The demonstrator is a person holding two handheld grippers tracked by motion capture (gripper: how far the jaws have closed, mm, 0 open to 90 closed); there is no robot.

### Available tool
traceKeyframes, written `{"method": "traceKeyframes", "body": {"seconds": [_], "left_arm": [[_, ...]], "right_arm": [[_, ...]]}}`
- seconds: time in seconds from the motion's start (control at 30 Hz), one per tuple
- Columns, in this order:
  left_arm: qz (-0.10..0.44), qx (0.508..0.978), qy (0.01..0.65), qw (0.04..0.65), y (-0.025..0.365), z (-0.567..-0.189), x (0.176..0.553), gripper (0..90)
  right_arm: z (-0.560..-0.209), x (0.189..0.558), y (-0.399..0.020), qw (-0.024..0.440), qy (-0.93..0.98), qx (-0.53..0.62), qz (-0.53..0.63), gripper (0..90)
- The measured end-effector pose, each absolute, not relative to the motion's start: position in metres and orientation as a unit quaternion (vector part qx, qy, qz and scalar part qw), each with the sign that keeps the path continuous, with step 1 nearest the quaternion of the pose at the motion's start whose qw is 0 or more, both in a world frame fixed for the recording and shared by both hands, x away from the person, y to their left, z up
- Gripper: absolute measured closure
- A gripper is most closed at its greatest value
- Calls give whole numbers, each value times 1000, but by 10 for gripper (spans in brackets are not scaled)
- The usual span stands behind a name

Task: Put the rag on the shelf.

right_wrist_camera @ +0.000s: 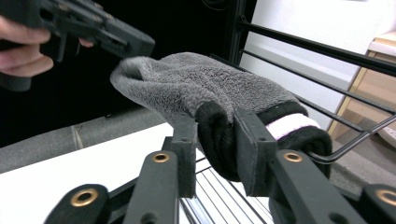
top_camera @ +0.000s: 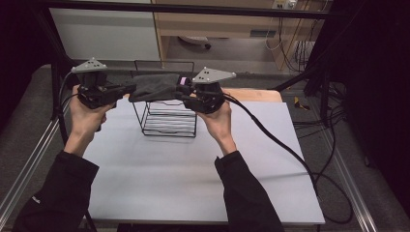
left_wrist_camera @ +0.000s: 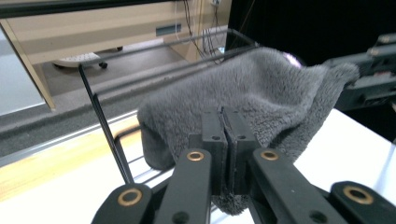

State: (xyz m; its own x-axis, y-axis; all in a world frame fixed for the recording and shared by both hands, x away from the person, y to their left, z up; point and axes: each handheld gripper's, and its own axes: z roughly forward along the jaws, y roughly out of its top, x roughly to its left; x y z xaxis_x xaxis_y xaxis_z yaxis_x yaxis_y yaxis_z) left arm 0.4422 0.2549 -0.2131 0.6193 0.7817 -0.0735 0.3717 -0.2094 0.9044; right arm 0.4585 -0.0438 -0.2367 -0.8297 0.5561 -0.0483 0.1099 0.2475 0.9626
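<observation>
A grey fuzzy sock (top_camera: 154,86) with a black and pink cuff hangs stretched between my two grippers, just above the top of a black wire rack (top_camera: 167,121). My left gripper (top_camera: 129,91) is shut on the sock's toe end; in the left gripper view its jaws (left_wrist_camera: 223,121) stand pressed together with the sock's pile (left_wrist_camera: 261,84) pinched between them. My right gripper (top_camera: 186,92) holds the cuff end. In the right gripper view the thick black cuff fills the gap of the gripper (right_wrist_camera: 215,126), with the sock's grey body (right_wrist_camera: 205,79) beyond.
The wire rack stands at the back middle of a white table (top_camera: 193,169). Its top rails (right_wrist_camera: 327,51) run close under the sock. A cable trails from the right gripper across the table's right side. A dark metal frame surrounds the table.
</observation>
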Motion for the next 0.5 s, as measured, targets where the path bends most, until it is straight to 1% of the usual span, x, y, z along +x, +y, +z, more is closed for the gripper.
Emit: {"method": "traceKeyframes", "body": {"seconds": [0.03, 0.07, 0.1, 0.13, 0.23, 0.3, 0.33, 0.37, 0.5], "left_arm": [[206, 751, 383, 496, 255, -215, 442, 881], [205, 753, 383, 494, 255, -218, 442, 881], [203, 755, 382, 492, 255, -220, 441, 881], [202, 757, 382, 490, 254, -223, 441, 881], [200, 763, 383, 481, 253, -231, 442, 881], [200, 767, 383, 474, 251, -237, 444, 881], [200, 770, 382, 470, 250, -239, 444, 881], [200, 770, 382, 470, 249, -242, 444, 881], [199, 771, 383, 469, 248, -250, 446, 882]], "right_arm": [[-237, 458, -44, 192, 766, 217, 574, 665], [-236, 458, -44, 187, 766, 217, 576, 607], [-236, 458, -44, 179, 765, 218, 579, 570], [-235, 457, -44, 174, 765, 219, 581, 563], [-234, 456, -45, 167, 762, 216, 587, 505], [-232, 456, -46, 168, 758, 218, 591, 499], [-231, 456, -46, 168, 756, 220, 593, 505], [-231, 456, -46, 167, 755, 220, 595, 532], [-232, 460, -46, 173, 761, 236, 579, 753]]}}
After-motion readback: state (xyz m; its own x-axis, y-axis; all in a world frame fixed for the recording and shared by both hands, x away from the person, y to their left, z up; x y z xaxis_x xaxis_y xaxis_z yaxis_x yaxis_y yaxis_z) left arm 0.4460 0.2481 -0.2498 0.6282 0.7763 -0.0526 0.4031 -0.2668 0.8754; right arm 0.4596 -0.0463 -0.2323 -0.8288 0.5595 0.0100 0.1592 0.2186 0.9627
